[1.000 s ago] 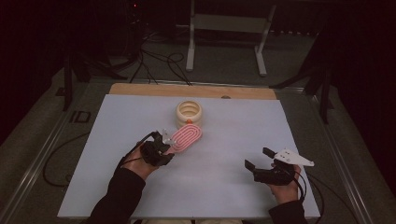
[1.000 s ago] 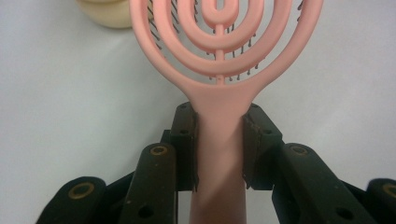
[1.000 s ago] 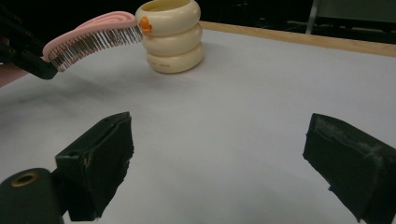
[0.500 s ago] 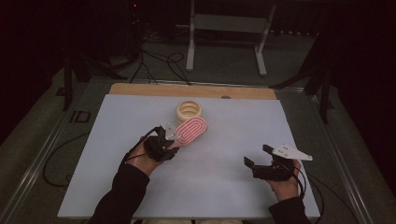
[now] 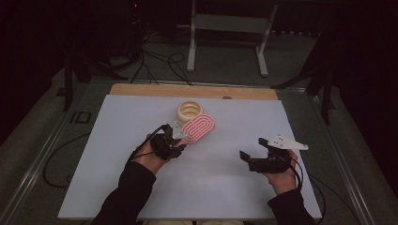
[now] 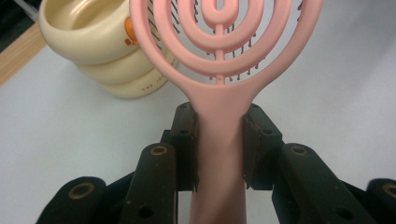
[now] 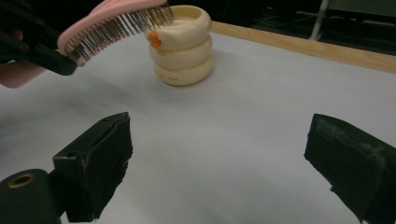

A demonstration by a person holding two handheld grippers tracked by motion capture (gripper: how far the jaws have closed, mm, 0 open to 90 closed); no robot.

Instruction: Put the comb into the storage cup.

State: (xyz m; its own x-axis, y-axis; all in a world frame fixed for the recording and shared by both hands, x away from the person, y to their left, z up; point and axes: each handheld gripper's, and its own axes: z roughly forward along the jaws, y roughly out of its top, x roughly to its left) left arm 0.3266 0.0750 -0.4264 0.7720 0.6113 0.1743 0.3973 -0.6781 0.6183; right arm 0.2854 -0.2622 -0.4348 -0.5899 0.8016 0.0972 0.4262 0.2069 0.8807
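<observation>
Two grippers over a pale surface (image 5: pixel 141 197). Left gripper (image 5: pixel 174 138) clamped on the handle of a pink hairbrush (image 5: pixel 198 127); the left gripper view has both jaws pressed against the handle's sides, the looped head reaching forward. Brush is lifted off the surface, bristles down, its head at the rim of a cream ribbed cup (image 5: pixel 189 111) with an orange mark; whether the bristles touch the rim is hard to tell from the right gripper view. Right gripper (image 5: pixel 256 149) idle and well apart toward the right, jaws spread wide, nothing between them. Judgement: pickup and carry are done; the brush likely still has to go into or onto the cup and be let go. Work roughly past midway.
</observation>
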